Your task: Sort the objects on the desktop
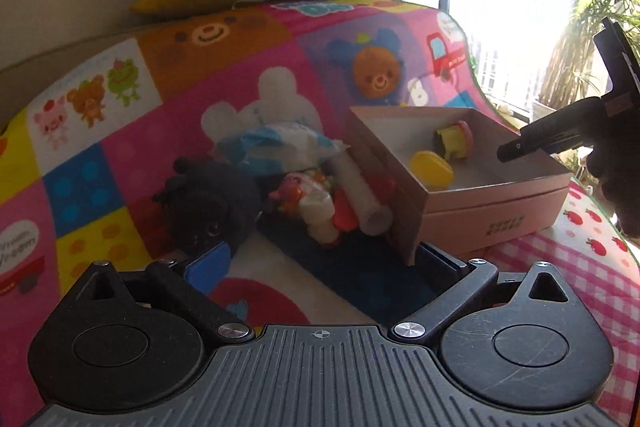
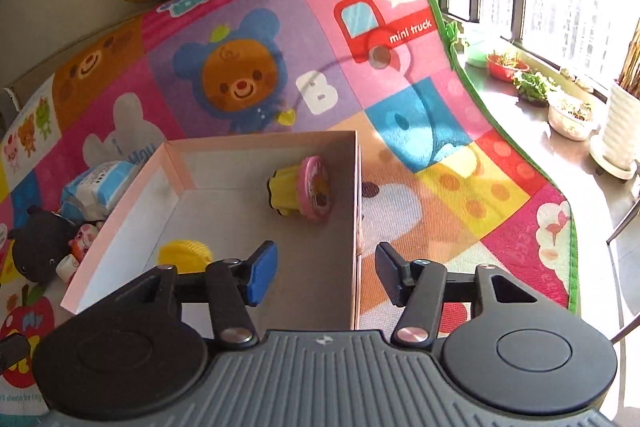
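- Nearest the lens in the left wrist view, the left gripper (image 1: 320, 263) is seen with its jaws spread wide and nothing held between them, low over the play mat (image 1: 120, 155) just short of the toy pile.
- Over the pink box (image 2: 256, 147) the right gripper (image 2: 326, 273) is held, jaws released and empty, straddling the box's right wall.
- Two things already lie inside the box: a yellow cup with a pink lid (image 2: 300, 193), tipped on its side with the lid facing the mat's right edge, and a yellow ribbed disc (image 2: 184, 255) by the left wall.
- Unsorted things are heaped against the box's left wall, toward the mat's left edge: a black plush (image 1: 212, 211), a blue-and-white packet (image 1: 280, 147), a white tube (image 1: 364, 195) and small red and white toys (image 1: 316, 203).
- The tube's long axis is judged to run along the box wall, its open end pointing back toward the left gripper.
- The step in hand appears to be the next pick from the pile; the left jaws would need to be advanced and closed across a single item, then carried over the box wall.
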A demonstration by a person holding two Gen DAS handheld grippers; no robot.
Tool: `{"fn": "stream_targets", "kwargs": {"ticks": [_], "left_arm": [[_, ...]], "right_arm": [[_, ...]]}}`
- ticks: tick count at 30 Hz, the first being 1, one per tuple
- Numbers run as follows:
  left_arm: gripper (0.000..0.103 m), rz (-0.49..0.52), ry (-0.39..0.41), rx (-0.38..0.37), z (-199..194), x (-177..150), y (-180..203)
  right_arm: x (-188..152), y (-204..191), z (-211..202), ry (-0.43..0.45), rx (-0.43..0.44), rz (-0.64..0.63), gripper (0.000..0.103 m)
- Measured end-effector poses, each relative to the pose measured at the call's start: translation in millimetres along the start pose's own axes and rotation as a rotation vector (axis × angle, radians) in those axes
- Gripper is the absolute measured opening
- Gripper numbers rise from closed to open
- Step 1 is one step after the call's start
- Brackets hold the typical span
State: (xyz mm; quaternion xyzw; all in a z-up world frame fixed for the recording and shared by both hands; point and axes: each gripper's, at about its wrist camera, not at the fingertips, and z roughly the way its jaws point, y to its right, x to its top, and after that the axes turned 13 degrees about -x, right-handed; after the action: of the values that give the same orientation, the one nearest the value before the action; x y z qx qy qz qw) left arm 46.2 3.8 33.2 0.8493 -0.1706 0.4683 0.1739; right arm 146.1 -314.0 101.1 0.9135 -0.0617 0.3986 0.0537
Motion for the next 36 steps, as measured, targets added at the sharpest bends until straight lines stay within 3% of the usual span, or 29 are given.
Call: {"fn": "stream_targets", "kwargs": {"ticks": [9,11,13,15,16,18,21,24,28,32,36], "left_arm": [[0.103,-0.101,0.023,0.074,-18.2,-24.2,-41.5],[0.103,-0.14,0.026,0.065,-18.4,-26.4,-46.4],[0.103,-0.175,0.037,0.057,-18.8,-27.7,-50.5],[0.103,-0.197,0.03,0.047,-17.4,-28.5,-53.3],[0.103,-0.211,0.023,0.038,-16.6,-29.0,-54.9],[0.103,-0.236,0.022,0.037,-17.0,-30.1,-57.8],[0.103,-0.264,0.043,0.032,-20.0,-32.2,-61.7],[0.103,-0.278,0.074,0.036,-24.8,-34.1,-63.2],[0.103,-0.286,0.102,0.028,-29.0,-34.6,-64.8],[0.103,-0.257,0.108,-0.008,-33.4,-33.8,-61.9],[0.103,-0.218,0.053,-0.071,-39.8,-38.1,-53.4]], "right_arm": [[5.2,-52.5,22.1,0.031,-0.056,-0.132,0.048],[9.3,-63.1,15.4,0.1,-0.11,-0.165,0.048],[13.7,-82.6,-7.0,0.238,-0.18,-0.219,0.054],[19.6,-104.3,-28.2,0.292,-0.095,-0.259,0.065],[22.4,-114.3,-34.0,0.278,-0.029,-0.267,0.073],[33.6,-153.0,-38.3,0.185,0.16,-0.271,0.077],[56.8,-209.9,-21.6,0.069,0.272,-0.25,0.077],[76.8,-262.7,11.7,0.02,0.234,-0.24,0.063],[82.3,-298.3,62.3,-0.072,0.12,-0.249,0.056],[67.2,-298.5,79.8,-0.242,0.151,-0.239,0.051],[36.9,-283.6,46.1,-0.312,0.243,-0.309,0.051]]}}
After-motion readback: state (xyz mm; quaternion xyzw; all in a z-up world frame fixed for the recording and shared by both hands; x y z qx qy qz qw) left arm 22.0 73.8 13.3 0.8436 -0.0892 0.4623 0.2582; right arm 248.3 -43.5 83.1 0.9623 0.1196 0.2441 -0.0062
